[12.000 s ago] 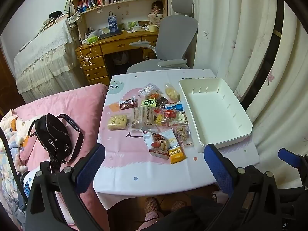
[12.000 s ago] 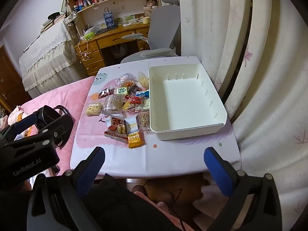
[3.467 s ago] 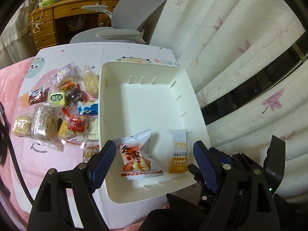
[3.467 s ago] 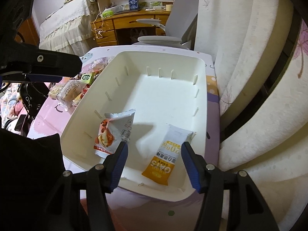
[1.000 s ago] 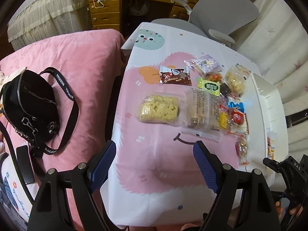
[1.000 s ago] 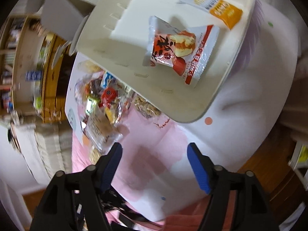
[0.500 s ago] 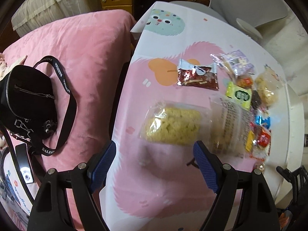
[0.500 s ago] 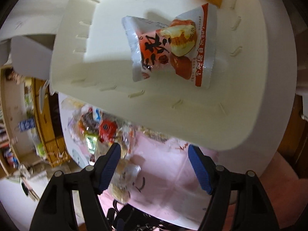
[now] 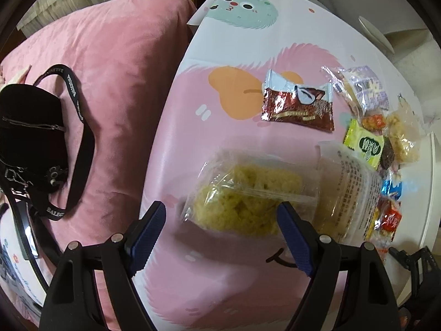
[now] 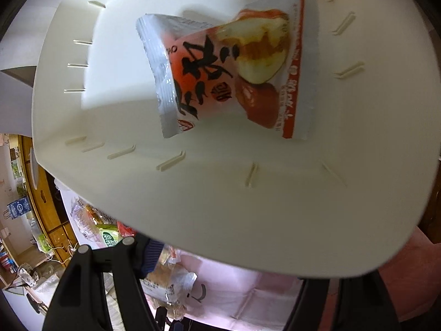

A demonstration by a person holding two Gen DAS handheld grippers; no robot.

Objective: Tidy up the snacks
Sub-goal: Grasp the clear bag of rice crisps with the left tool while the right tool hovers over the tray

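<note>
Left wrist: noodle-cake pack (image 9: 248,198) lies crosswise between spread fingers (image 9: 146,229).

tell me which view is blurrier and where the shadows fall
Right wrist view: motion-smeared, the red-and-white snack packet in the white plastic bin looks soft. Left wrist view: sharper, though the clear bag of yellow crisped snack is slightly blurred; the left gripper casts a shadow on the pink tablecloth.
</note>
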